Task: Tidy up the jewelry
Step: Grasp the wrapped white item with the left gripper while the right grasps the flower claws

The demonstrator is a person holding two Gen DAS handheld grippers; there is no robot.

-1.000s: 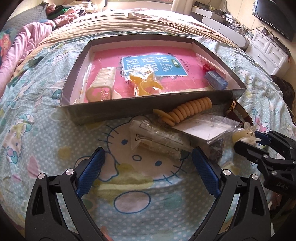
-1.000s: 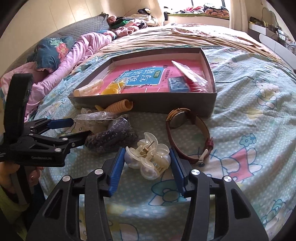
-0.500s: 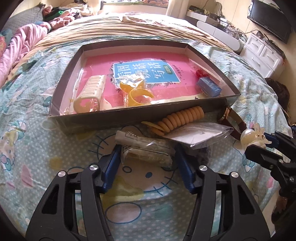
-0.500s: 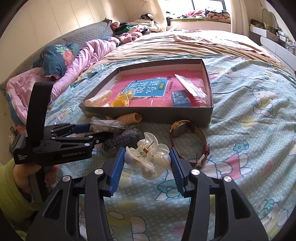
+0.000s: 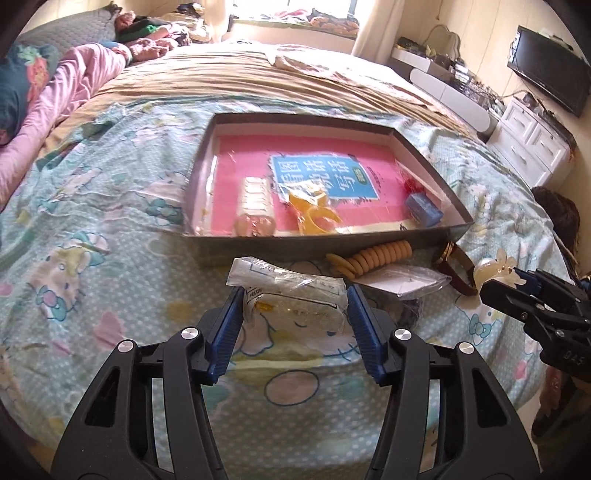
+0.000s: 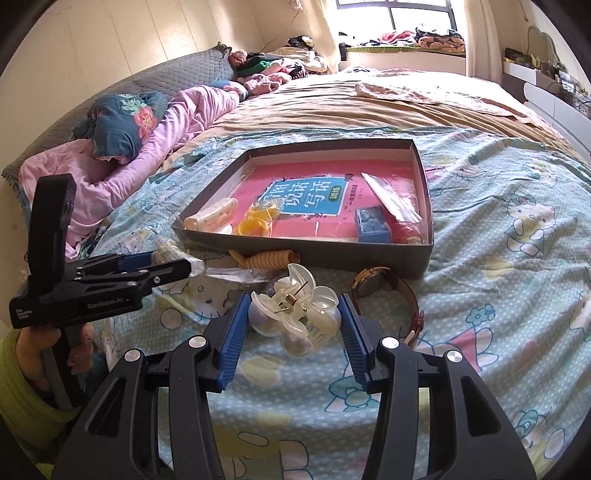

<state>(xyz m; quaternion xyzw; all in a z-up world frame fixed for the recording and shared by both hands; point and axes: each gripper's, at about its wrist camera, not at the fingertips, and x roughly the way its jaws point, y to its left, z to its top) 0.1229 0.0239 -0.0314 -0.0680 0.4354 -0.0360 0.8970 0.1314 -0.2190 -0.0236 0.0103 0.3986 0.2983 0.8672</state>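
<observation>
Two grippers work low in the frame above the bed [image 6: 498, 295]: the left gripper [image 5: 294, 325] jaws grasp a clear packet [image 5: 291, 295], the right gripper [image 6: 293, 328] jaws clench a translucent hair claw [image 6: 293, 314], both seemingly mid-carry, next needing release inside the grey tray [image 6: 424, 192] beyond.

A home bedroom: a wide bed [image 6: 480, 229] under a cartoon-print sheet, pink bedding [image 6: 155, 147] and pillows, clothes heaped by the window [image 6: 417, 14], white drawers [image 5: 532, 147], a wall-mounted television [image 5: 546, 70], and what appears to be a dressing table [image 6: 543, 62].
</observation>
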